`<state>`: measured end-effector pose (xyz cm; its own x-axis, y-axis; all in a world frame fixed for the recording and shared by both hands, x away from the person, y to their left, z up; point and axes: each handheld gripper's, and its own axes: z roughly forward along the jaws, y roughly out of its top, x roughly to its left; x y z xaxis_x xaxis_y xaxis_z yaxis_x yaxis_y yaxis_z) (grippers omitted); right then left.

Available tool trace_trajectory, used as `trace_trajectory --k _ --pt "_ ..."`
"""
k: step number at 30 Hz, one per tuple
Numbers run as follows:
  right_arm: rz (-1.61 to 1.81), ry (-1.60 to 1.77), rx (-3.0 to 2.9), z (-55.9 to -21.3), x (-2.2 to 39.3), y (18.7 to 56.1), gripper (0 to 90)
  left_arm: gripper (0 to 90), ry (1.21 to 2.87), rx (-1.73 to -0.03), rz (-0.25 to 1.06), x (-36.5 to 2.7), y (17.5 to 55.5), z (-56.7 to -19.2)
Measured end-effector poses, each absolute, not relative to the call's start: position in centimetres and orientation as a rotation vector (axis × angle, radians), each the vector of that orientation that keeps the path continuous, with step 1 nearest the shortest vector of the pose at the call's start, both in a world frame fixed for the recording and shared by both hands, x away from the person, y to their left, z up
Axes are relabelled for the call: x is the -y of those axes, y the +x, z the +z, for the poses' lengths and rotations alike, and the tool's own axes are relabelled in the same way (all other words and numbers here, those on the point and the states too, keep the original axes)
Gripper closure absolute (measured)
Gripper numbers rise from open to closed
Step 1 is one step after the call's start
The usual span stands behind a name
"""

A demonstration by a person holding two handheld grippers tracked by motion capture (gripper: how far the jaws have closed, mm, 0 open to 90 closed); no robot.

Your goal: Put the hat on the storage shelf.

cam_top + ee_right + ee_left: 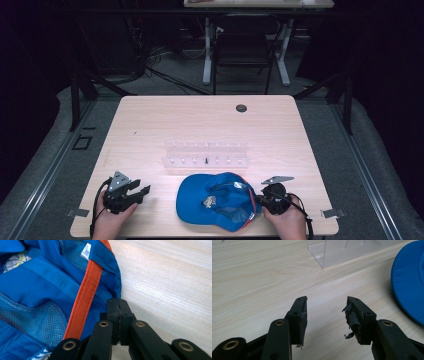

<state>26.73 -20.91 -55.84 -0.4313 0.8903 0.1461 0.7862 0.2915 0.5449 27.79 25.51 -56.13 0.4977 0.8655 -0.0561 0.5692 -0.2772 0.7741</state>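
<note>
Cap point(215, 200) lies upside down at the lower centre of the high view, near the table's point(150, 125) front edge. Right gripper point(119, 302) has its fingers pressed together at the cap's rim; whether fabric is pinched between them cannot be told. Confirm a full bite on the hem before lifting. Left gripper point(327, 312) rests open at lower left. Beyond the cap stands a clear rack point(206, 155), with bare table behind it

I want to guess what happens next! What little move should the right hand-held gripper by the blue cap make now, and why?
Probably lift gently. The right hand-held gripper looks shut at the rim of the blue cap, though whether it pinches fabric is hard to tell. The cap lies upside down, short of the clear rack, and the left hand-held gripper waits open.
</note>
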Motion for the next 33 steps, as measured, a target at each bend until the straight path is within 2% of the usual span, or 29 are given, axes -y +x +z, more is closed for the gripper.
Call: trace_trajectory --k 13,21,33 --pt "0.864 1.605 -2.325 -54.2 22.5 27.7 90.0 52.0 1.983 -1.173 0.495 -25.4 27.7 -56.2" --pt "0.752 1.604 -2.344 -54.9 22.9 29.3 89.9 52.0 1.994 -1.174 0.489 -25.3 27.7 -56.3" --pt "0.5 1.829 -2.461 -54.0 22.5 32.1 75.1 52.0 1.997 -1.173 0.492 -25.3 27.7 -56.3"
